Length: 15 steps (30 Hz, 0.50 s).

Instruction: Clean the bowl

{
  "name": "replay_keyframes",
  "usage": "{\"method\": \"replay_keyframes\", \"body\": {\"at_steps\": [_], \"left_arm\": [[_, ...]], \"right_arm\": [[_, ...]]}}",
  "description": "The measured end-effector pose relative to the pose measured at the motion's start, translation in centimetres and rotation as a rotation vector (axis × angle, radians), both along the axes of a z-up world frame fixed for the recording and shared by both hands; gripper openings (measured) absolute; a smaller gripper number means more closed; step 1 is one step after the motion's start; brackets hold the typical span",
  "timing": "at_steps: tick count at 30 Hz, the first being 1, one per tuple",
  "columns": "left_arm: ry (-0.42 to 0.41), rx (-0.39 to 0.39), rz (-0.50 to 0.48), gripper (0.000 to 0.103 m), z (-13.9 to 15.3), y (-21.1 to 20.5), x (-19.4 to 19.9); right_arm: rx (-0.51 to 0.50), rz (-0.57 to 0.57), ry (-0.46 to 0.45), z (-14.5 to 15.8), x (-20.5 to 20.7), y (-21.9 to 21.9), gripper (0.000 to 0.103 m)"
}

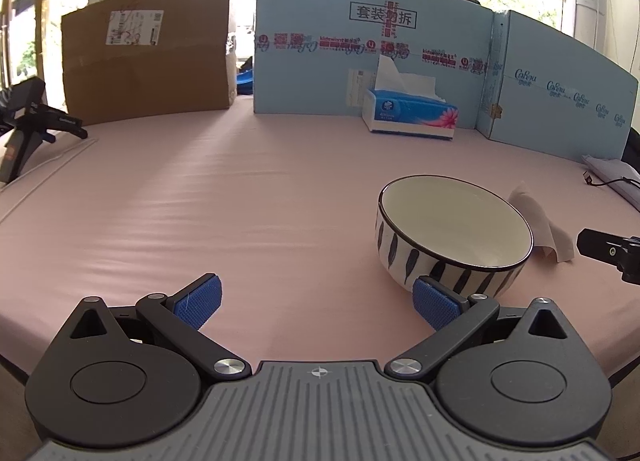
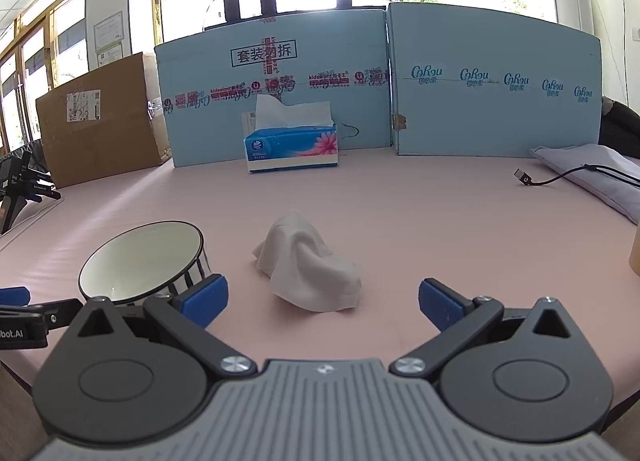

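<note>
My left gripper (image 1: 318, 303) was spread wide and held nothing, hanging low over the pink bench (image 1: 240, 201); its right pad (image 1: 434, 303) sat just at the near wall of the bowl (image 1: 454, 231). My right gripper (image 2: 323, 303) was equally wide and empty, with the crumpled tissue (image 2: 310, 263) lying on the bench just ahead between its fingers. The bowl stood upright, striped outside and pale inside, left of the tissue and close to it. Farther back stood a tissue box (image 2: 292, 149) against a blue board (image 2: 276, 101), a brown carton (image 2: 100, 123) to the left, and a cable (image 2: 560, 177) off to the right.
</note>
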<state>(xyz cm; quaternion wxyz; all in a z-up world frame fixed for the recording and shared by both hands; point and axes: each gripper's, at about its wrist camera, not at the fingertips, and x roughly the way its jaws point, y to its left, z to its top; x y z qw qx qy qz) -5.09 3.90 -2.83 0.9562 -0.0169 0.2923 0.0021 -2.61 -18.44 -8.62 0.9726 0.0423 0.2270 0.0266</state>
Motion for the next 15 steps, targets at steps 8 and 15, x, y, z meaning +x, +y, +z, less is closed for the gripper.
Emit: {"method": "replay_keyframes", "body": {"at_steps": [8,15], "left_arm": [[0.01,-0.007,0.021,0.103,0.05,0.24,-0.1],[0.021,-0.006,0.036,0.103,0.0,0.23,-0.1]], "right_arm": [[-0.001,-0.003,-0.001,-0.05,-0.08,-0.05,0.103],[0.005,-0.006,0.002,-0.16,-0.24,-0.1,0.103]]}}
